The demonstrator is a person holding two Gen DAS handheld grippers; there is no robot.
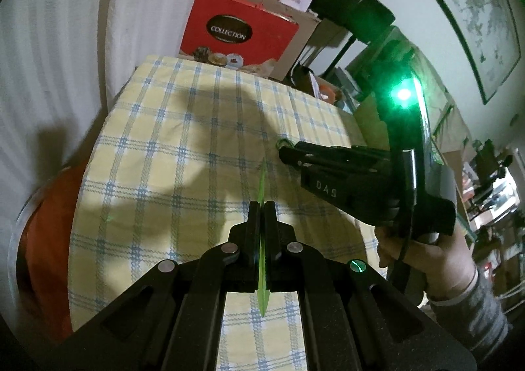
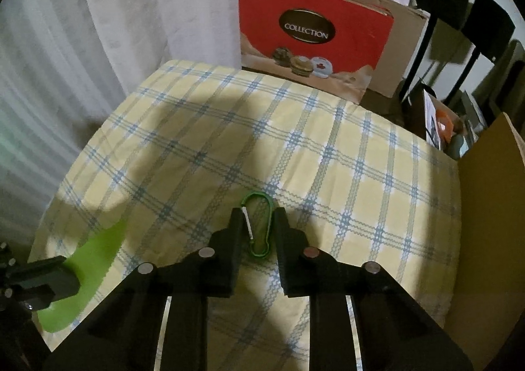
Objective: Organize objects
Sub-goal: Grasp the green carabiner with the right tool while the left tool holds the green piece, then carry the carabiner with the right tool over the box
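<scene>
My left gripper [image 1: 262,207] is shut on a thin flat green plastic piece [image 1: 262,187], seen edge-on in the left wrist view and as a broad green shape [image 2: 95,256] in the right wrist view, held above the checked tablecloth [image 1: 183,148]. My right gripper [image 2: 259,216] has its fingers either side of a green carabiner [image 2: 261,223] with a silver gate, over the cloth [image 2: 328,157]. The fingers look closed against it. In the left wrist view the right gripper [image 1: 283,149] shows at right with a bit of the carabiner [image 1: 283,142] at its tip.
A red "COLLECTION" bag [image 2: 311,39] and cardboard boxes [image 2: 393,52] stand behind the table. White curtains [image 2: 98,26] hang at left. A brown board [image 2: 485,207] stands at the table's right edge. Black stands [image 2: 459,10] and clutter lie at back right.
</scene>
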